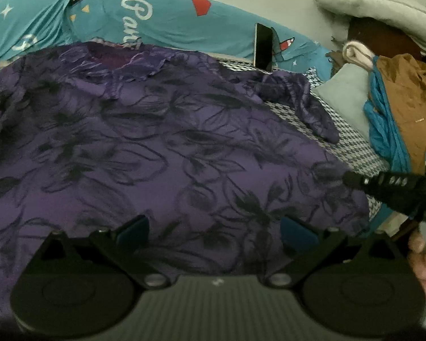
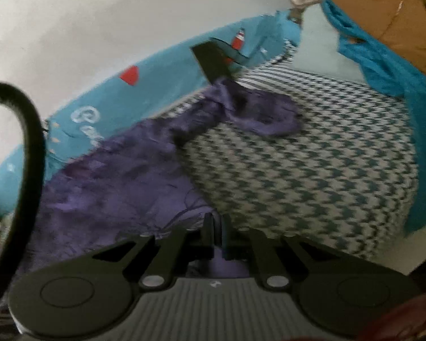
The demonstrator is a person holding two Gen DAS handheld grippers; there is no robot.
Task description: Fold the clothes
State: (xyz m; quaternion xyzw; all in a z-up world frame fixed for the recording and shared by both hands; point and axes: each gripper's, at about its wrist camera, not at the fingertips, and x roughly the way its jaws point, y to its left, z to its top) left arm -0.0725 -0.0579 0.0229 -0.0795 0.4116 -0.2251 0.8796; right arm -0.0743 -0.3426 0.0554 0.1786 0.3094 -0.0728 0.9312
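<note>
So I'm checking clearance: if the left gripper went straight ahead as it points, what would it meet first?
Probably the purple floral garment spread just ahead of the open left gripper; depth is unclear.

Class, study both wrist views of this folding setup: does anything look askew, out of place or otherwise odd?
Yes. A dark phone stands propped against the teal pillow at the purple garment's far edge, an odd spot on a folding surface. The garment's right sleeve lies bunched, not flat.
</note>
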